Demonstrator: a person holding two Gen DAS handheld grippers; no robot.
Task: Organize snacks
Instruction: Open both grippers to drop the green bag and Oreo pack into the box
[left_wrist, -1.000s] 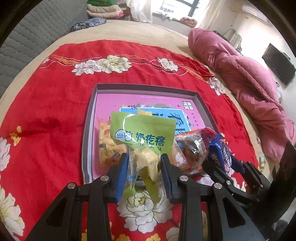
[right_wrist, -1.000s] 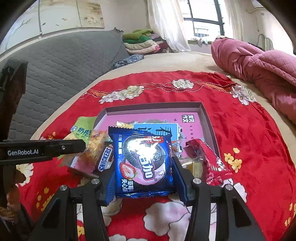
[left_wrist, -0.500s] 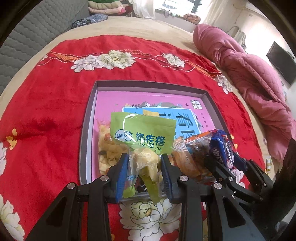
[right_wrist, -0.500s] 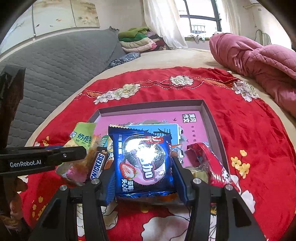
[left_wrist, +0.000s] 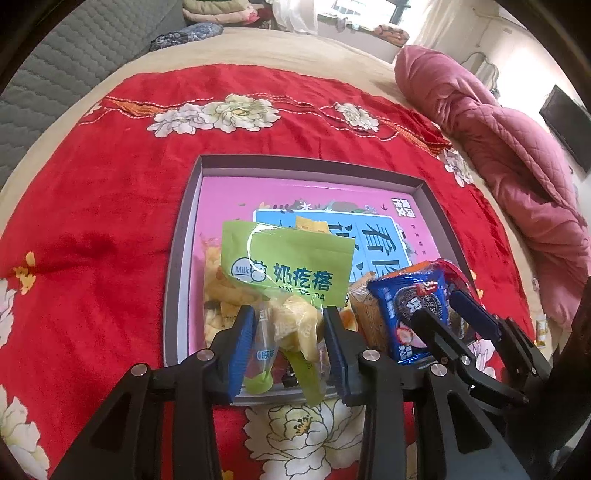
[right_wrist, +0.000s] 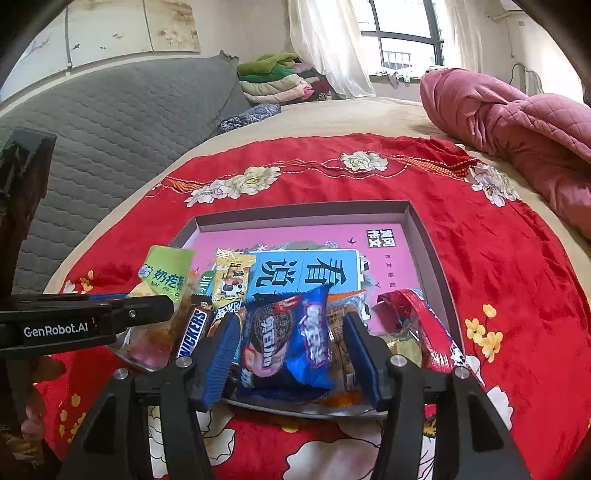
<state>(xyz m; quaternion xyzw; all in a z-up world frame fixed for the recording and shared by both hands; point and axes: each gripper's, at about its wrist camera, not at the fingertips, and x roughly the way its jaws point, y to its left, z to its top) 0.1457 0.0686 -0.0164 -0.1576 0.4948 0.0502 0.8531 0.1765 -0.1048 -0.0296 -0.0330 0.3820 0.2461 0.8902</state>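
Note:
A grey tray (left_wrist: 184, 229) with a pink printed floor lies on the red floral cloth. My left gripper (left_wrist: 290, 332) is over the tray's near edge. Its jaws are opening, and the green milk-candy bag (left_wrist: 291, 266) stands upright between the pads, still touching both. My right gripper (right_wrist: 291, 339) is beside it on the right, jaws also opening. The blue cookie packet (right_wrist: 284, 332) sits tilted between the jaws with a gap on each side and rests on the snacks in the tray (right_wrist: 421, 236). The right wrist view also shows the green bag (right_wrist: 166, 273).
A chocolate bar (right_wrist: 192, 332), a yellow packet (right_wrist: 232, 280), a red packet (right_wrist: 424, 325) and orange packets crowd the tray's near end. A pink quilt (left_wrist: 517, 166) lies on the bed at the right, and a grey padded headboard (right_wrist: 110, 129) at the left.
Both grippers moved forward over the tray's near edge. The right jaws widened and the blue packet twisted and sagged onto the snacks. The left jaws stand slightly wider around the green bag.

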